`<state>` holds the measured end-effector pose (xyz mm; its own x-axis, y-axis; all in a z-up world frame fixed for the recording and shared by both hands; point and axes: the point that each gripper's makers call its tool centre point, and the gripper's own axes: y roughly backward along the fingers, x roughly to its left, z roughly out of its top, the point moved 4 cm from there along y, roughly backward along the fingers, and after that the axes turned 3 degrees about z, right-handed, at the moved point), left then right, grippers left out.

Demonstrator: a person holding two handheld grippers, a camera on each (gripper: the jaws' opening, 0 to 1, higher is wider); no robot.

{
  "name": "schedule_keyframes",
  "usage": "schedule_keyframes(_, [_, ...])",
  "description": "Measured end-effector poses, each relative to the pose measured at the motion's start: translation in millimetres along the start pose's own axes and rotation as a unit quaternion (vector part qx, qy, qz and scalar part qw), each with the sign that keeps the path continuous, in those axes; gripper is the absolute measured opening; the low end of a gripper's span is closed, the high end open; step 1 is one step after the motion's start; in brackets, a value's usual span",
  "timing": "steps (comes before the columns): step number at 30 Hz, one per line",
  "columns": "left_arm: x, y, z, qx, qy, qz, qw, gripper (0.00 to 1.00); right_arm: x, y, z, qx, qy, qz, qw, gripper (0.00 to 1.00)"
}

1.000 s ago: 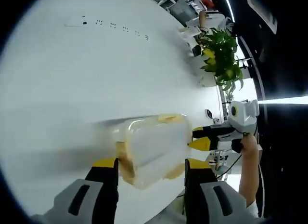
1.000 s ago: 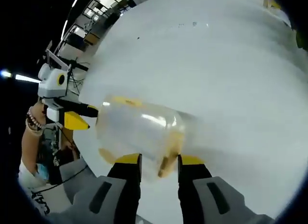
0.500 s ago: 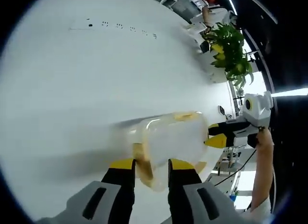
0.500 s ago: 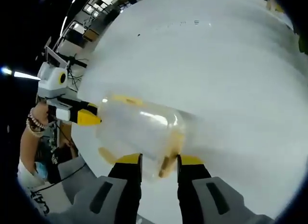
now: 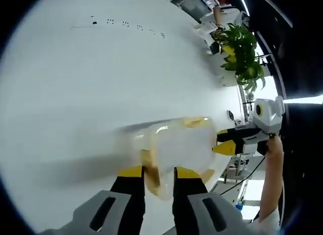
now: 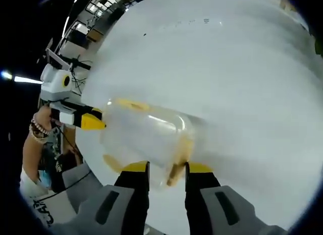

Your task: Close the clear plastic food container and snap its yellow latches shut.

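Two grippers work the clear plastic food container [image 5: 179, 151] with yellow latches, which lies on the round white table [image 5: 91, 78], low and centre in both views. In the left gripper view, the left gripper [image 5: 158, 173] has its yellow-tipped jaws drawn close together on the yellow latch [image 5: 150, 167] at the container's near end. The right gripper [image 5: 224, 143] enters from the right, its tips at the opposite end. In the right gripper view, the right gripper [image 6: 166, 169] is likewise nearly shut on the near-end yellow latch [image 6: 176, 170]. The lid appears to be on, so closing looks done. Whether either latch has snapped home I cannot tell; the side latches probably remain.
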<state>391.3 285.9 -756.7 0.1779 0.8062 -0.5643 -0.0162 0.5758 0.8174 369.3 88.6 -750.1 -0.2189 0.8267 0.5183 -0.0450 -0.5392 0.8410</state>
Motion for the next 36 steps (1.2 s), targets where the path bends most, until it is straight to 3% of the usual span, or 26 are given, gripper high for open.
schedule_keyframes(9, [0.3,-21,4.2,0.002,-0.010,0.001,0.9999,0.11,0,4,-4.0,0.005,-0.007,-0.004,1.0000,0.21])
schedule_keyframes(10, [0.0,-22,4.0,0.002,-0.006,0.000,1.0000,0.11,3,5,-7.1,0.023,-0.013,0.022,0.9994,0.19])
schedule_keyframes(11, [0.0,-23,3.7,0.000,-0.007,0.000,1.0000,0.11,0,2,-3.4,0.001,-0.027,0.010,0.9996,0.19])
schedule_keyframes(12, [-0.8,-26,4.1,-0.002,-0.008,0.000,1.0000,0.11,2,1,-6.7,0.004,-0.043,0.022,0.9988,0.19])
schedule_keyframes(18, [-9.7,-29,-4.5,-0.004,-0.018,0.000,0.9998,0.12,4,0,-9.2,0.000,-0.035,0.030,0.9989,0.20])
schedule_keyframes(26, [-12.0,-18,-5.8,-0.019,-0.068,-0.004,0.9975,0.14,0,3,-6.7,-0.004,-0.001,0.024,0.9997,0.22])
schedule_keyframes(30, [-11.8,-10,-1.8,-0.043,-0.125,0.012,0.9911,0.15,2,5,-2.2,0.007,0.007,-0.018,0.9998,0.23])
schedule_keyframes(32, [-14.1,-5,-1.0,-0.061,-0.167,0.032,0.9835,0.16,1,8,2.1,0.012,0.052,-0.051,0.9973,0.25])
schedule_keyframes(34, [-13.0,1,3.5,-0.097,-0.203,0.067,0.9720,0.18,5,9,1.7,0.016,0.078,-0.078,0.9937,0.26])
schedule_keyframes(36, [-17.3,9,1.9,-0.105,-0.223,0.065,0.9670,0.18,11,9,0.0,0.021,0.101,-0.086,0.9909,0.22])
